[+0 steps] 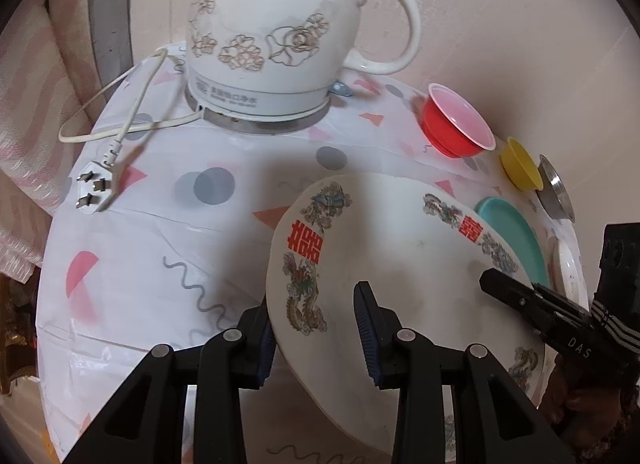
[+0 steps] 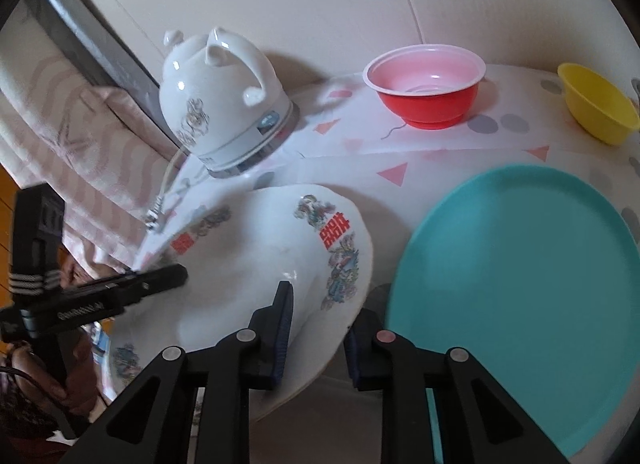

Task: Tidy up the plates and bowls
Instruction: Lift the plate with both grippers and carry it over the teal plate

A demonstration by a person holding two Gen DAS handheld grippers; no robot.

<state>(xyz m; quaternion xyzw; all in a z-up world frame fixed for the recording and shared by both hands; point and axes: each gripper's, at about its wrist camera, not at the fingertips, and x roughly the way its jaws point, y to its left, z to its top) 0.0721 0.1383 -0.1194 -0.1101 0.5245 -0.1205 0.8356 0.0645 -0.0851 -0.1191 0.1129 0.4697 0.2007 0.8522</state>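
L wrist view: my left gripper (image 1: 316,328) has jaws part-closed astride the near-left rim of the large white ceramic plate w/ red double-happiness characters and dragon prints (image 1: 400,256). One pad sits under the rim, the other over the face; can't tell for sure if both press. Plate is tilted, left edge raised off the round table w/ white plastic cloth, pink and grey shapes (image 1: 160,248). Glazed ceramic: I judge it heavy, stiff, slick, chips easily. Best hold is on the rim, pads well in, one gripper each side. Beyond it: white ceramic electric kettle w/ flower print (image 1: 272,36), its white cord and plug (image 1: 94,188), red plastic bowl w/ pale pink inside (image 1: 456,124), small yellow plastic bowl (image 1: 520,168), a metal rim at far right, type unclear.

R wrist view: my right gripper (image 2: 316,336) straddles the plate's opposite rim (image 2: 280,264), jaws narrow, edge between the pads; looks like a pinch. Left gripper (image 2: 120,288) shows across the plate, on the far rim. Flat teal plastic plate (image 2: 520,272) lies just beside, right; light, likely the stacking spot. Red bowl (image 2: 426,92) and yellow bowl (image 2: 596,108) sit at the back, well apart from the plates.
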